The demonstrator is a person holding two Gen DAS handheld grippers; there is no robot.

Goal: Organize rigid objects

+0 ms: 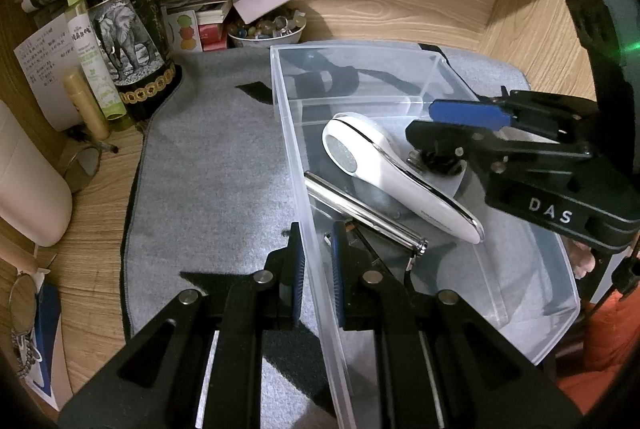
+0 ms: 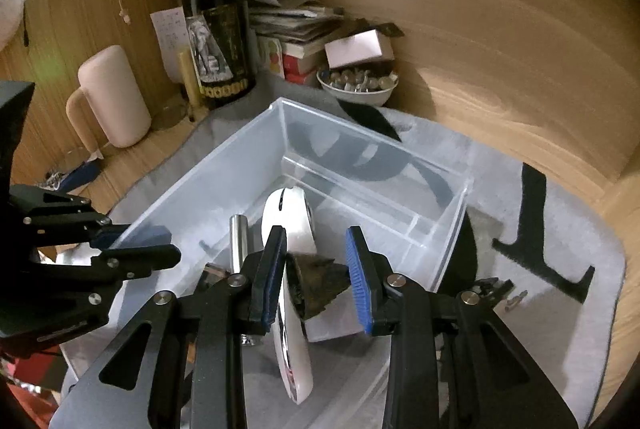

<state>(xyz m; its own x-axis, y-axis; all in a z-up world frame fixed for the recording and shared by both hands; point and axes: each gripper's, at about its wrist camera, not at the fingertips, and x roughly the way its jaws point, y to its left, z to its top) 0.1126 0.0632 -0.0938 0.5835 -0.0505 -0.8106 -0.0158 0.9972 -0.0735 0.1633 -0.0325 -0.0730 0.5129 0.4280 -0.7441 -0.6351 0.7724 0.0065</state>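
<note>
A clear plastic box point(image 1: 304, 197) stands on a grey felt mat point(image 1: 216, 165). Inside lie a white handheld device point(image 1: 384, 165) and a silver metal tube point(image 1: 360, 213). My left gripper point(image 1: 318, 257) is shut on the box's left wall, one finger outside, one inside. My right gripper point(image 1: 424, 121) hovers open over the box above the white device. In the right wrist view, my right gripper point(image 2: 316, 269) is open above the white device point(image 2: 292, 229), the tube point(image 2: 238, 241) and a dark brown lump point(image 2: 320, 285) in the box point(image 2: 376, 149); the left gripper point(image 2: 148, 241) holds the rim.
A wine bottle point(image 1: 128, 41), a green spray bottle point(image 1: 90, 53), papers, a bowl of small items point(image 1: 266, 31) and a pink jug point(image 2: 114, 97) crowd the back left. Black felt pieces point(image 2: 532, 241) lie on the mat to the right. Wooden walls enclose the desk.
</note>
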